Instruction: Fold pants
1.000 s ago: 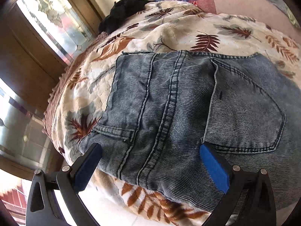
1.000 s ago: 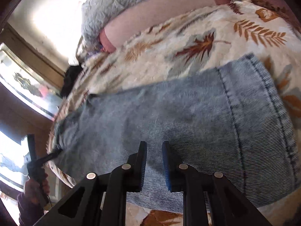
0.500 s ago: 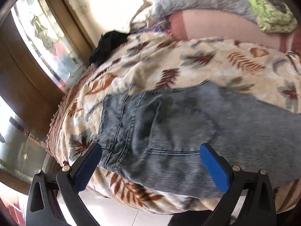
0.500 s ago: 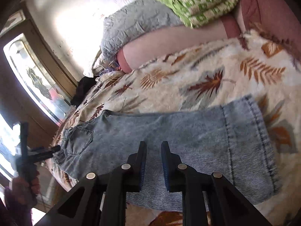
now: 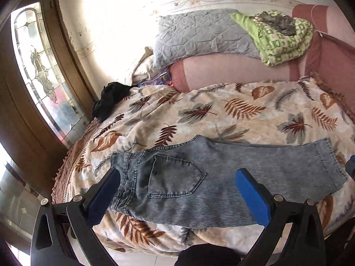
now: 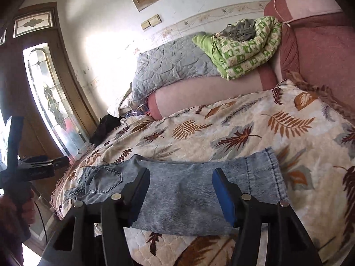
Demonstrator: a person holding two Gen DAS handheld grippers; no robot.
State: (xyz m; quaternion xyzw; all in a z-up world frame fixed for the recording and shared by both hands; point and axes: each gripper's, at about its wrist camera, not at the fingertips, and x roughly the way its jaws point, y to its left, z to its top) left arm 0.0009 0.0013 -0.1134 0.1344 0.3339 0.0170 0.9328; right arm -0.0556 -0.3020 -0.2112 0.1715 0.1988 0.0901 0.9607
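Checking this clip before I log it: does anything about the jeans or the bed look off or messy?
Nothing stands out. The jeans lie flat along the near edge of the leaf-print bedspread, one leg over the other, back pocket up. Both the left gripper and the right gripper have their jaws open and empty.

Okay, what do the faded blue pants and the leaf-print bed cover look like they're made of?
The faded blue pants look like washed denim: matte, finely ribbed weave, raised double stitching around the back pocket. The leaf-print bed cover looks like soft quilted fabric, perhaps cotton or polyester: matte, puckered along stitched lines.
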